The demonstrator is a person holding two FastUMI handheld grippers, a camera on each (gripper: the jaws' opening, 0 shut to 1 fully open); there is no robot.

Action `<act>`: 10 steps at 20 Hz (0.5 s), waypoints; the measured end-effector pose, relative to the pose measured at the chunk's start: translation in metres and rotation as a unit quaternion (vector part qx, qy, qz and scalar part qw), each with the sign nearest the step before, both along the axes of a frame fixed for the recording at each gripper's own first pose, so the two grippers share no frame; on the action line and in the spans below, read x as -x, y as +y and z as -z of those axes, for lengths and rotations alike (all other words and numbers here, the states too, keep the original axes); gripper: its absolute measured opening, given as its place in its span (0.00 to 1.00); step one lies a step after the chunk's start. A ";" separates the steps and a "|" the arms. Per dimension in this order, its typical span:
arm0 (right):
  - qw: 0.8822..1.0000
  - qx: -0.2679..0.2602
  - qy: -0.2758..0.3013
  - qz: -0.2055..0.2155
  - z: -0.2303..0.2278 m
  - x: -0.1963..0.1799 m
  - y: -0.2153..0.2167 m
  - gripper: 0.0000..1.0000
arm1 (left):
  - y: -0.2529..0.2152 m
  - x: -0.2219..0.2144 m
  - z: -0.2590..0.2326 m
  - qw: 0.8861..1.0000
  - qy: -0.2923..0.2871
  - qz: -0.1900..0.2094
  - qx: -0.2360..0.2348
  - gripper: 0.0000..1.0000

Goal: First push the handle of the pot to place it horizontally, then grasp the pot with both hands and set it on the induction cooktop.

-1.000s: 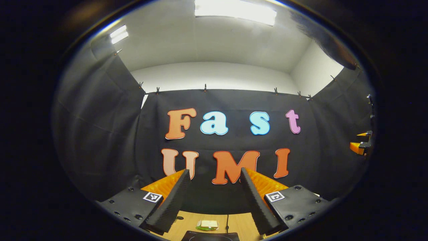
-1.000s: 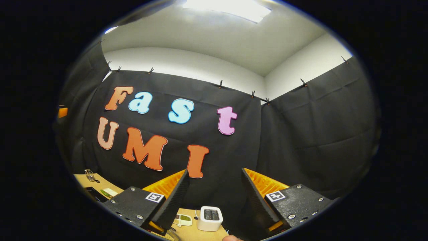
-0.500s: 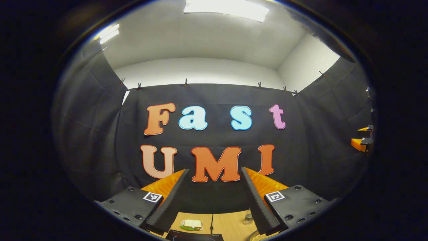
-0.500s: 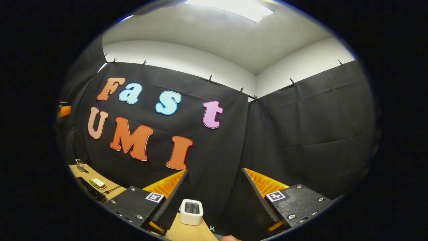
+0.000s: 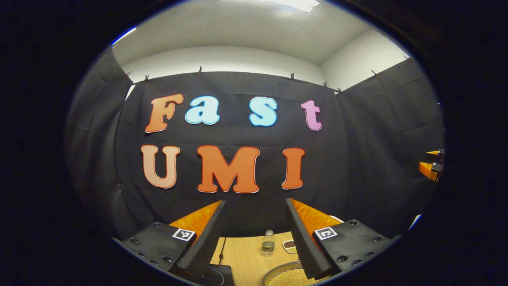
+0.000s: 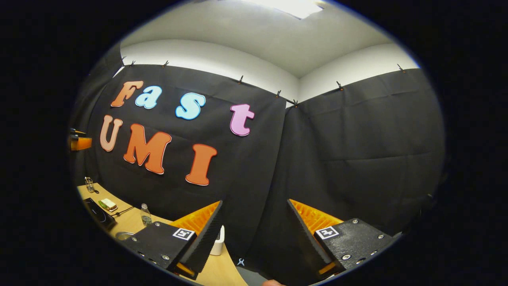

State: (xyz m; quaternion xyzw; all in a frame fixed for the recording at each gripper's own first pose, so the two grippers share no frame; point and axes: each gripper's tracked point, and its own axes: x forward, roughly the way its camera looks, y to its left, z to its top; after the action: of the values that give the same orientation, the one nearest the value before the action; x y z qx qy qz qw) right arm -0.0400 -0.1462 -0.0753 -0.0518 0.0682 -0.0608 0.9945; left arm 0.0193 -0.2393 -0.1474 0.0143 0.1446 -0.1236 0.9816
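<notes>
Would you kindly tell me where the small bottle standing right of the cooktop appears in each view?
Left gripper view: the bottle stands low, just right of centre.
Right gripper view: the bottle stands at the lower left.
Shared landmark: the black cooktop, to the bottle's left in both views.

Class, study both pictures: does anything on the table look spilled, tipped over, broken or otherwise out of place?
Nothing stands out. The small bottle stands upright on the table, and the pale round bits stay inside the pot. Both tools, left and right, hang open above the table.
</notes>
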 end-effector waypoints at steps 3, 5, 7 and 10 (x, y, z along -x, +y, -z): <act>1.000 0.000 0.007 -0.001 0.014 0.001 -0.018 0.95 | -0.028 0.011 0.035 0.999 0.049 0.003 -0.003 0.75; 1.000 -0.003 0.011 -0.004 0.024 0.001 -0.027 0.95 | -0.037 0.020 0.064 0.996 0.092 -0.009 -0.011 0.46; 1.000 -0.010 0.015 -0.006 0.033 0.000 -0.034 0.95 | -0.048 0.031 0.095 0.990 0.138 -0.016 -0.013 0.19; 0.999 -0.023 0.022 -0.003 0.045 -0.003 -0.045 0.95 | -0.062 0.064 0.143 0.971 0.238 -0.020 0.000 0.07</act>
State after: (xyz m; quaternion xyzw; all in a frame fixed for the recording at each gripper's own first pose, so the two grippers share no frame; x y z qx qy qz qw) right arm -0.0368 -0.1910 -0.1207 -0.0307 0.0915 -0.0551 0.9938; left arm -0.0445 -0.3008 -0.2901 -0.0188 0.3746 -0.1042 0.9211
